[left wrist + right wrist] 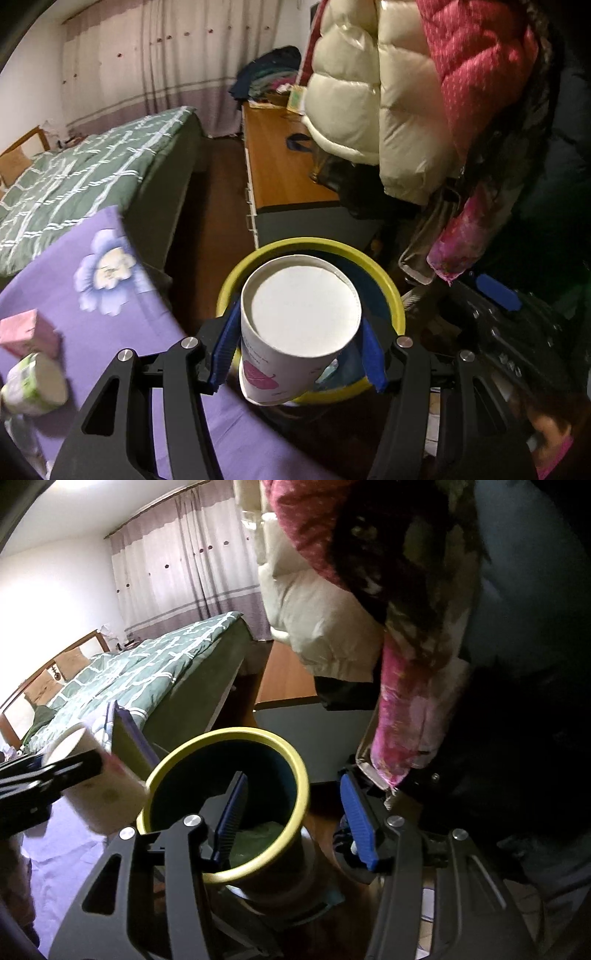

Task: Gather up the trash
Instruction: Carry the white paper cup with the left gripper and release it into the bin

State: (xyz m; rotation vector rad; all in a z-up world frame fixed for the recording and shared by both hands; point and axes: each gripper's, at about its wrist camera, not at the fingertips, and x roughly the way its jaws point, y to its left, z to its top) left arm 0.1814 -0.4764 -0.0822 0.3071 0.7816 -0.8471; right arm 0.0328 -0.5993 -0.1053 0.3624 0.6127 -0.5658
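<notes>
white paper cup (301,325) clamped above yellow-rimmed bin (391,291).

A table under a purple flowered cloth (122,317) carries a pink carton (27,334) with a green-and-white paper cup (35,384) lying on its side just beside it, both well apart from the cloth's printed flower (105,271).

The bin (225,805) stands hemmed in: the purple-clothed table (110,332) just beside it, hanging coats (388,110) overhead beyond, its mouth open from above.
</notes>
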